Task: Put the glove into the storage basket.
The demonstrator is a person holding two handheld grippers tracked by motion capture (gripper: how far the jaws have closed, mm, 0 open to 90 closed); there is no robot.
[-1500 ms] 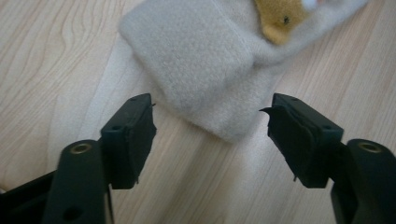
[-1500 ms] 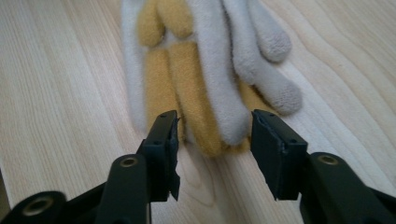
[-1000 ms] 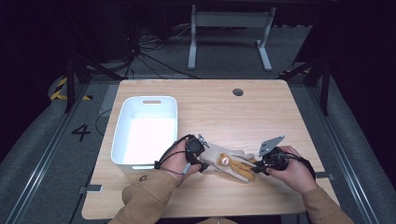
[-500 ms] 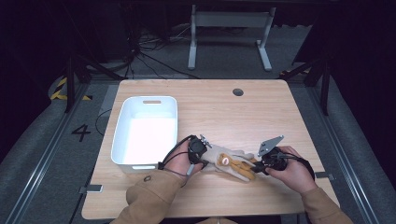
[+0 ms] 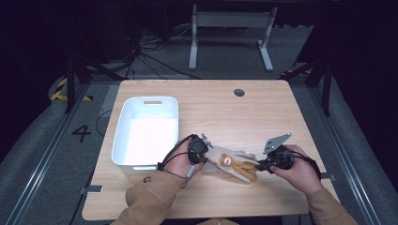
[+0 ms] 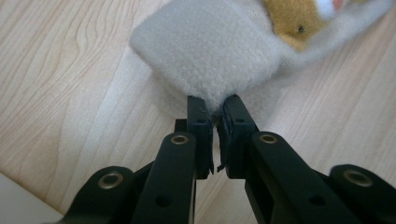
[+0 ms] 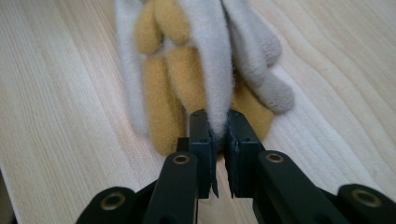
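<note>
your left gripper has just closed on the glove cuff — right gripper pinches its fingertips; both ends held, ready to lift toward the bin left of it.

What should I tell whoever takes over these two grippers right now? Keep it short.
Left gripper: its jaws have just been closing and now pinch the cuff end of the fleece glove.
Right gripper: shut on a pale finger at the glove's other end.
The glove lies on the wooden table, right of the white bin.
Done: both ends gripped.
Left: probably lifting the glove, perhaps into the bin.
</note>
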